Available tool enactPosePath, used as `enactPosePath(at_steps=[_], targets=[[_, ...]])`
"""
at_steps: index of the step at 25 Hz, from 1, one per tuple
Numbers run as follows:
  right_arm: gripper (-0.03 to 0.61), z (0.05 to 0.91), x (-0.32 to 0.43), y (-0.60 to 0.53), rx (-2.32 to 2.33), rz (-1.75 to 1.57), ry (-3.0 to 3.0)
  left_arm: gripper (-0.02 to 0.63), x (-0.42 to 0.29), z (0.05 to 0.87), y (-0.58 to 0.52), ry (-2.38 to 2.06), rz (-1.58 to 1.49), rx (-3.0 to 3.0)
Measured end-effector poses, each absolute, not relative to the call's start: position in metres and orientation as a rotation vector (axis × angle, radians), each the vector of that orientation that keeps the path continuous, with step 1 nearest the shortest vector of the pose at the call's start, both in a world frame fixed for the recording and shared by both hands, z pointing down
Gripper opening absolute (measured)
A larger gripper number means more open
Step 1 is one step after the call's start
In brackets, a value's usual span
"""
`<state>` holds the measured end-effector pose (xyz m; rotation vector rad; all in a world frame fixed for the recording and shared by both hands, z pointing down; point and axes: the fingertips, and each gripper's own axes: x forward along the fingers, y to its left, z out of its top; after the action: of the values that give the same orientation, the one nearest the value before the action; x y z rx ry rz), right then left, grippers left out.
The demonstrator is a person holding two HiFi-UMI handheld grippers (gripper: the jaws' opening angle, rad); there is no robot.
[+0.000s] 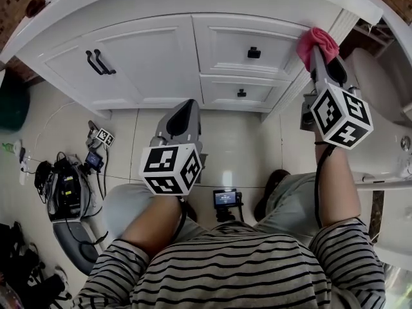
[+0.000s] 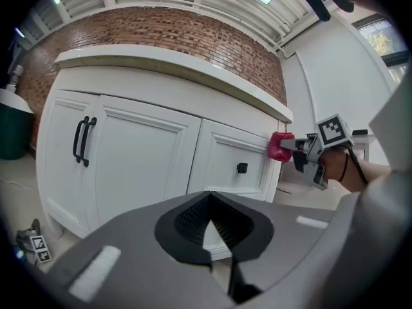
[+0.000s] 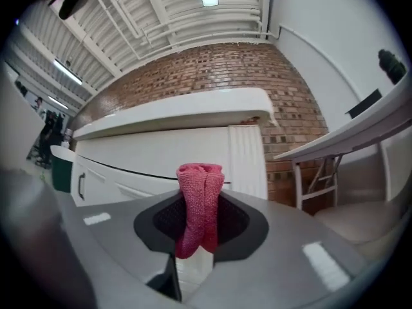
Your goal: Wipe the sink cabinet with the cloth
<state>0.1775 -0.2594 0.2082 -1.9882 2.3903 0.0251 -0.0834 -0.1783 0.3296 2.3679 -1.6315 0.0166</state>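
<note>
The white sink cabinet (image 1: 161, 50) fills the top of the head view, with two doors at the left and two drawers at the right. My right gripper (image 1: 319, 55) is shut on a bunched pink cloth (image 1: 317, 41), held up at the cabinet's right front corner post. In the right gripper view the cloth (image 3: 199, 179) stands upright between the jaws, in front of the cabinet (image 3: 161, 153). My left gripper (image 1: 190, 105) hangs lower, in front of the drawers, shut with nothing in it. Its view shows the cabinet (image 2: 148, 166), the cloth (image 2: 279, 147) and the right gripper (image 2: 302, 152).
A white bathroom fixture (image 1: 386, 127) stands right of the cabinet. A dark green bin (image 1: 13, 102) is at the left. Gear with cables (image 1: 64, 185) and a marker tag (image 1: 104, 136) lie on the tiled floor. A small screen device (image 1: 225, 198) sits between the person's legs.
</note>
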Motion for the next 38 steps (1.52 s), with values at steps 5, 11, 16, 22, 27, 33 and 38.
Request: enactPosePath(at_steps=[5,11,16,22,27,33,38], targets=[[0.097,0.232,0.036,-0.261,-1.570,0.018,2.719,0.000,-0.087,0.329,-0.176,-1.630,0.001,2.365],[0.098,0.260,-0.050,-0.285,-1.462,0.064,2.926,0.000,-0.098,0.329,-0.178,-1.644,-0.011,2.342],[0.098,0.261,0.004,-0.291,-1.605,-0.015,2.840,0.000,-0.095,0.325,-0.177,-1.632,-0.021,2.359],[0.097,0.251,0.086,-0.284,-1.711,-0.160,2.665,0.000,-0.087,0.329,-0.178,-1.622,0.009,2.373],[0.095,0.253,0.147,-0.285,-1.870,-0.146,2.576,0.000,-0.082,0.333,-0.178,-1.632,0.039,2.372],[0.092,0.259,0.181,-0.268,-2.004,-0.191,2.469,0.000,-0.080,0.329,-0.173,-1.627,0.040,2.387],[0.092,0.263,0.069,-0.255,-1.660,-0.176,2.707,0.000,-0.084,0.324,-0.172,-1.631,0.006,2.385]])
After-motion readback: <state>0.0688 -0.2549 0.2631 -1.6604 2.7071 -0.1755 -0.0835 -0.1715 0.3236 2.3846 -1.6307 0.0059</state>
